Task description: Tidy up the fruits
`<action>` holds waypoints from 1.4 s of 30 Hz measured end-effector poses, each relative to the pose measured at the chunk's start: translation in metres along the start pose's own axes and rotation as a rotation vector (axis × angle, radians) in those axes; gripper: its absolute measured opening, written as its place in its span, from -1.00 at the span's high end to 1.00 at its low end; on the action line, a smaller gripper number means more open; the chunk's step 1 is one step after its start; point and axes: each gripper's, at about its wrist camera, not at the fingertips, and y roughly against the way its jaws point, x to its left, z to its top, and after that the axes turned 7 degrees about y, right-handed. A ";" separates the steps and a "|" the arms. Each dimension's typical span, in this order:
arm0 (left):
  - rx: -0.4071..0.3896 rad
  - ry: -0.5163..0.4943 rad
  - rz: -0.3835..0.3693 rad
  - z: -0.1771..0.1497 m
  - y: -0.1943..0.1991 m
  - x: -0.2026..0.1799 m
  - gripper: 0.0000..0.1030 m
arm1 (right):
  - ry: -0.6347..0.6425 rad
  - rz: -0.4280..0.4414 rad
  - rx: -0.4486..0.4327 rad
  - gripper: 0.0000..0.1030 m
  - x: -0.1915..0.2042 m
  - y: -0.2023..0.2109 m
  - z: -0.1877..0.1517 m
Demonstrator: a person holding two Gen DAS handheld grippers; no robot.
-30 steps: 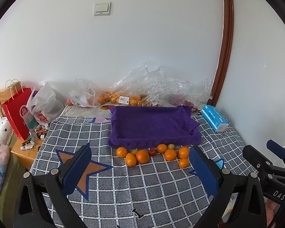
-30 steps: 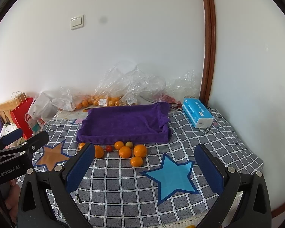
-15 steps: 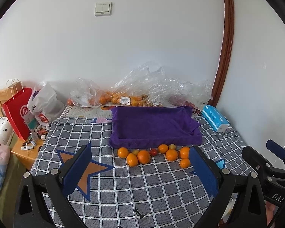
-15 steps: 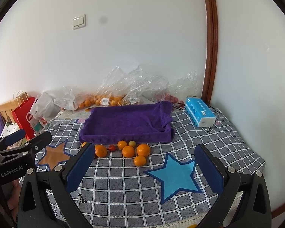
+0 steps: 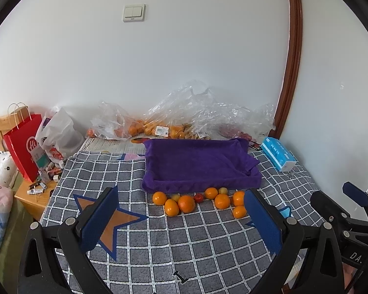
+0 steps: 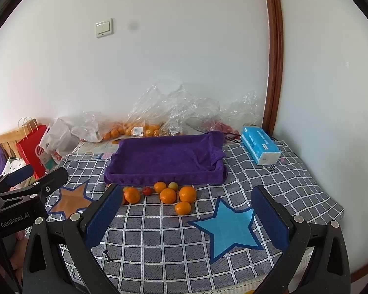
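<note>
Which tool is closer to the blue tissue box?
Right. The right tool hangs in front of the blue tissue box, a bit left of it; the left tool hangs farther left.

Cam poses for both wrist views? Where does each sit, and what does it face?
Left wrist: on the left tool, facing the fruit and purple tray; own open fingers plus the right tool at right.
Right wrist: on the right tool, same heading, further right; left tool at left.
Shared: fruit, tray, tissue box.
</note>
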 end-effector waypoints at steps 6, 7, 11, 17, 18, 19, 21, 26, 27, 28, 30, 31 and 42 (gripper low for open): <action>0.010 -0.012 0.001 -0.002 -0.003 -0.001 -0.99 | 0.004 -0.010 0.019 -1.00 0.000 -0.008 -0.003; 0.018 -0.011 0.006 -0.002 -0.005 -0.001 -0.99 | 0.006 -0.008 0.025 -1.00 0.000 -0.011 -0.003; 0.023 -0.005 -0.010 -0.001 -0.013 0.000 -1.00 | 0.010 -0.009 0.033 -1.00 -0.001 -0.018 -0.004; 0.068 0.000 0.004 -0.002 -0.033 0.007 -1.00 | 0.015 -0.029 0.043 -1.00 -0.002 -0.037 -0.003; 0.071 0.003 0.010 -0.002 -0.036 0.009 -1.00 | 0.015 -0.028 0.054 -1.00 -0.002 -0.043 -0.004; 0.073 0.007 0.015 -0.003 -0.040 0.011 -1.00 | 0.015 -0.031 0.065 -1.00 -0.002 -0.048 -0.005; 0.085 0.015 0.023 -0.003 -0.048 0.017 -1.00 | 0.016 -0.039 0.090 -1.00 -0.002 -0.058 -0.007; 0.079 0.048 0.016 -0.005 -0.066 0.036 -1.00 | 0.003 -0.001 0.113 -1.00 -0.004 -0.085 -0.013; 0.089 0.060 0.019 -0.006 -0.072 0.041 -0.99 | -0.014 -0.001 0.107 -1.00 -0.006 -0.090 -0.015; 0.101 0.069 0.020 -0.007 -0.078 0.046 -0.99 | -0.035 0.001 0.107 -1.00 -0.007 -0.095 -0.016; 0.113 0.071 0.023 -0.010 -0.088 0.053 -0.99 | -0.078 0.014 0.111 -1.00 -0.011 -0.106 -0.019; 0.117 0.071 0.034 -0.012 -0.092 0.056 -0.99 | -0.098 0.026 0.115 -1.00 -0.013 -0.113 -0.022; 0.217 0.083 0.031 -0.026 -0.139 0.084 -0.99 | -0.070 0.060 0.144 -1.00 -0.005 -0.156 -0.043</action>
